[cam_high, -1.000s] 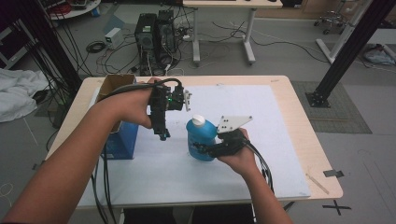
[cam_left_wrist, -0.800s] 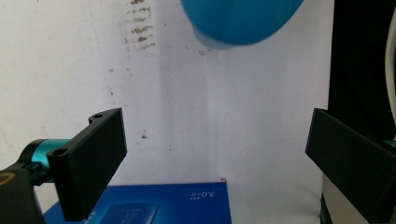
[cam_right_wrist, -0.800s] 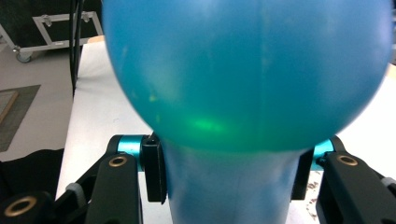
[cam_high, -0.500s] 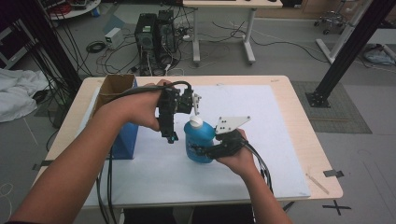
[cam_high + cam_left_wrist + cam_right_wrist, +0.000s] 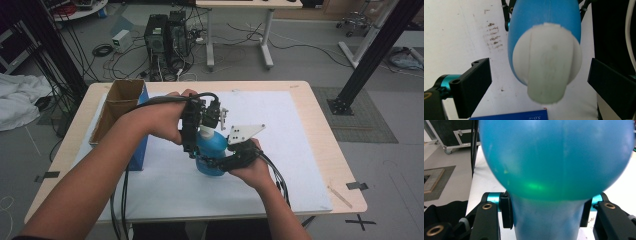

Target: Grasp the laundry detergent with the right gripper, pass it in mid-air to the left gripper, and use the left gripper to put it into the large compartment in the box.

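White sheeting covers the surface [image 5: 310, 150], and the work sits just in front of the person, near the middle of it. Nearest is the right gripper [image 5: 216, 162], its jaws clamped on the narrow waist of a blue bottle [image 5: 212, 150]; in the right gripper view the two pads press the sides of the bottle [image 5: 556, 160] under its rounded bulge, so that hand looks to be doing the steadying. The bottle stands upright on the sheet, long axis vertical, white cap [image 5: 206, 132] at the top.

Just beyond, the left gripper [image 5: 191, 150] comes down from above, beside the cap and over the bottle's left shoulder. The left gripper view looks straight down the bottle's axis: the cap [image 5: 547, 65] lies between the jaws, which stand apart and clear of it on both sides, the left jaw with a wider gap than the right. So the cap is dead ahead of that gripper and a little off centre toward its right jaw. I'd judge the next move to be a closing on the cap, and it turns on centring the jaws about that vertical axis before they pinch; the cap's flat tab appears to run along the view, not across it.

Farther left stands a blue-sided cardboard box [image 5: 122, 107], open at the top; I can't make out what, if anything, is inside. Past the surface, a computer tower [image 5: 165, 37] and loose cables lie on the floor.
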The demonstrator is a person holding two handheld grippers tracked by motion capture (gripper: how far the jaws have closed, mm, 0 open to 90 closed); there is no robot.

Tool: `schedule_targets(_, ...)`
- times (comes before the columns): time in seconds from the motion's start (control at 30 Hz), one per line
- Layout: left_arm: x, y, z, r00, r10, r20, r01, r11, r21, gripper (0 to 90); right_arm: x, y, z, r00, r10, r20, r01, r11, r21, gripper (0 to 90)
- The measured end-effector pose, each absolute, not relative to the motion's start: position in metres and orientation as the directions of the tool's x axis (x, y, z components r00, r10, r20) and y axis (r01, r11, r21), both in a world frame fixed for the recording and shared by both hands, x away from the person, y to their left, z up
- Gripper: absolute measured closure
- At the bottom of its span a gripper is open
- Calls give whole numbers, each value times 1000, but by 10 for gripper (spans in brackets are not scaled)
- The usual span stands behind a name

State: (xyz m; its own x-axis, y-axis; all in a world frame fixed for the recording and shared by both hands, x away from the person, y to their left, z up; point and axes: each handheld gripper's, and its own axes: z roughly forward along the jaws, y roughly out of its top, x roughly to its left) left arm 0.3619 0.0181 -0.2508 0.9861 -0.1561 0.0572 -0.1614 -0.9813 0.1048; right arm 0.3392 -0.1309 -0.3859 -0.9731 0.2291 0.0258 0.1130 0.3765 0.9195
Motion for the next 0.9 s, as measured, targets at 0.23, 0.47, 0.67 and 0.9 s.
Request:
schedule_targets(0.23, 361, 11, -257, 984, -171, 59, -176, -980, 88, 53, 339, -128, -386, -975, 218, 32, 115, 377, 919, 458)
schedule_targets(0.47, 359, 2, -262, 980, -188, 63, -192, -979, 73, 53, 340, -126, -386, -977, 210, 36, 114, 376, 920, 458)
schedule_targets(0.67, 358, 0, -265, 978, -193, 76, -198, -979, 54, 53, 340, -126, -386, -977, 210, 35, 113, 373, 921, 458)
schedule_targets(0.9, 356, -3, -264, 974, -208, 86, -213, -976, 53, 111, 339, -126, -385, -977, 211, 39, 117, 371, 921, 458)
